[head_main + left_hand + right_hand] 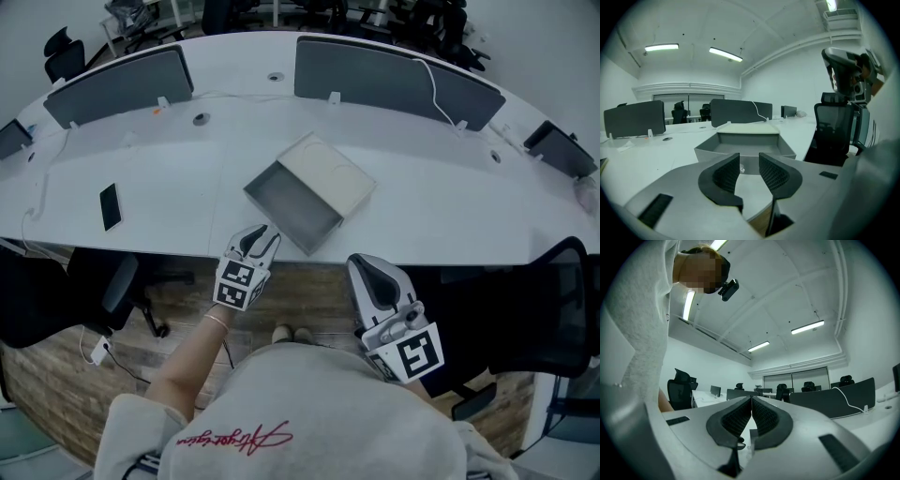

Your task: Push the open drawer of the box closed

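Note:
A box with a cream top (330, 169) sits on the white desk (187, 169), and its grey drawer (292, 206) is pulled out toward me, empty. My left gripper (260, 236) hovers at the desk's front edge, just short of the drawer's near-left corner, jaws open with nothing between them. In the left gripper view the drawer's front wall (745, 152) lies straight ahead of the open left gripper (749, 171). My right gripper (371, 274) hangs below the desk edge to the right, apart from the box. In the right gripper view the right gripper (751, 416) is shut and empty.
A black phone (111, 206) lies on the desk at left. Dark partition screens (122, 86) (384, 80) stand along the back, with a white cable over the right one. Office chairs (117, 291) (553, 309) stand under the desk on both sides.

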Demonstrator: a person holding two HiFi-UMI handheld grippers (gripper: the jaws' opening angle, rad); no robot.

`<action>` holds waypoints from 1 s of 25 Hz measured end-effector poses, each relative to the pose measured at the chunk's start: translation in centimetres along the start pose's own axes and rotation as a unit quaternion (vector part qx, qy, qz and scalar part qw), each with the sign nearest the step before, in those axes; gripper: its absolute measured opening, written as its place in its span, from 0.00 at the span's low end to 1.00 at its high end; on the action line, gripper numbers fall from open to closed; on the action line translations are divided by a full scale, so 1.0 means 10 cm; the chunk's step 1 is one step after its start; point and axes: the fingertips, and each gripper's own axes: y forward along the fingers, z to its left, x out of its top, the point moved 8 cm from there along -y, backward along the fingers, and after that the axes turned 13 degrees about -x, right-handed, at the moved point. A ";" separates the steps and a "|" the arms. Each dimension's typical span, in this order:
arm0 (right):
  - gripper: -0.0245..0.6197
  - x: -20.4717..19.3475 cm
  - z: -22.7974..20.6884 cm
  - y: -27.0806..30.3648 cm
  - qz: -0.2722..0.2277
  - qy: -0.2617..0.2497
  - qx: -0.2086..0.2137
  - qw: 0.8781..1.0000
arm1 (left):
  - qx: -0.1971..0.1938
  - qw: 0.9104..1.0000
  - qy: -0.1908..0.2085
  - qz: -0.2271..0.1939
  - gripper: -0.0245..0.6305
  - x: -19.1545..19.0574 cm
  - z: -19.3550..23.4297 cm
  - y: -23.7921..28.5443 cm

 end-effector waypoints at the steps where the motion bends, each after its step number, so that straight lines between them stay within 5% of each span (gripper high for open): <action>1: 0.07 0.00 -0.01 -0.01 0.000 0.001 -0.002 1.000 | 0.002 1.000 -0.003 0.013 0.22 -0.03 0.02 0.04; 6: 0.07 0.00 -0.05 -0.06 0.000 0.002 -0.007 1.000 | 0.011 0.998 -0.001 0.056 0.22 -0.11 0.08 0.21; 16: 0.07 0.02 -0.09 -0.05 -0.007 -0.005 0.002 1.000 | 0.048 0.996 -0.015 0.074 0.22 -0.17 0.17 0.33; 25: 0.07 -0.01 -0.12 -0.04 -0.003 0.002 0.002 1.000 | 0.042 0.994 -0.001 0.102 0.16 -0.18 0.24 0.37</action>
